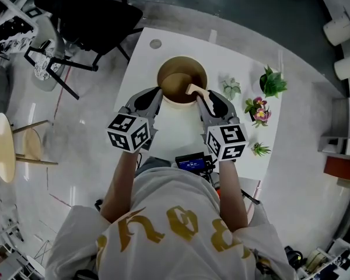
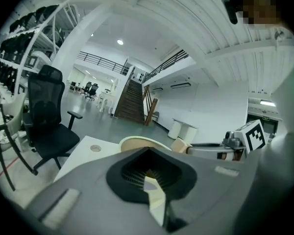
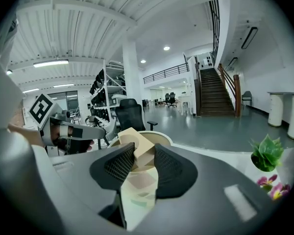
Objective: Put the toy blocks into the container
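A round wooden container (image 1: 163,69) stands on the white table (image 1: 181,133) near its far edge. My right gripper (image 1: 199,95) is shut on a beige wooden toy block (image 1: 193,89), which it holds over the container's near right rim. In the right gripper view the block (image 3: 137,143) is pinched between the dark pads, with the container's rim (image 3: 161,137) just beyond. My left gripper (image 1: 158,92) hovers at the container's near left rim. Its jaws (image 2: 148,153) are closed with nothing in them. The left gripper view also shows the container (image 2: 137,141) and the held block (image 2: 179,145).
Small potted plants (image 1: 272,81), (image 1: 256,109), (image 1: 231,88) stand along the table's right side. A device with a blue screen (image 1: 191,163) sits at the near edge. A black office chair (image 1: 99,16) stands beyond the table's far left, and wooden stools (image 1: 6,147) are at the left.
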Motion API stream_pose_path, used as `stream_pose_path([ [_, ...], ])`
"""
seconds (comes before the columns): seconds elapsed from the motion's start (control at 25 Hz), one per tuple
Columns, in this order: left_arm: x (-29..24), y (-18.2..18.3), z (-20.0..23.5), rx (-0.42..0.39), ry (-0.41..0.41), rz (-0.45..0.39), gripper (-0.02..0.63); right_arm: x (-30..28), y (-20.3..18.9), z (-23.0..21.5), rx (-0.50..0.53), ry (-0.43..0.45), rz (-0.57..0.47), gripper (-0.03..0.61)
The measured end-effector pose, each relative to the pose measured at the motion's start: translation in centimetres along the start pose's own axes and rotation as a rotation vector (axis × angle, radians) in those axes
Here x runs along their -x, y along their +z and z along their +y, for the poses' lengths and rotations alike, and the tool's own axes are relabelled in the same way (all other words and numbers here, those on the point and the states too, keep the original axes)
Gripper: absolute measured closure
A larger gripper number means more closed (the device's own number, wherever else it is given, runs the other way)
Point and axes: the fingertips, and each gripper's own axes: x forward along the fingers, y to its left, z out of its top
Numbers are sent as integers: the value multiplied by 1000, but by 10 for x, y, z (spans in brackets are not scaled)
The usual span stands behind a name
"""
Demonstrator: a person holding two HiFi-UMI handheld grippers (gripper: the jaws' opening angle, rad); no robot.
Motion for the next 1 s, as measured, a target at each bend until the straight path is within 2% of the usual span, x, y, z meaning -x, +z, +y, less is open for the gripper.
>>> stream_pose_path([
  [0.76, -9, -8, 13, 24, 23, 23, 612, -28, -7, 1, 42, 17, 32, 440],
  [1.0, -9, -13, 20, 42, 36, 28, 612, -38, -20, 6, 76, 24, 87, 440],
])
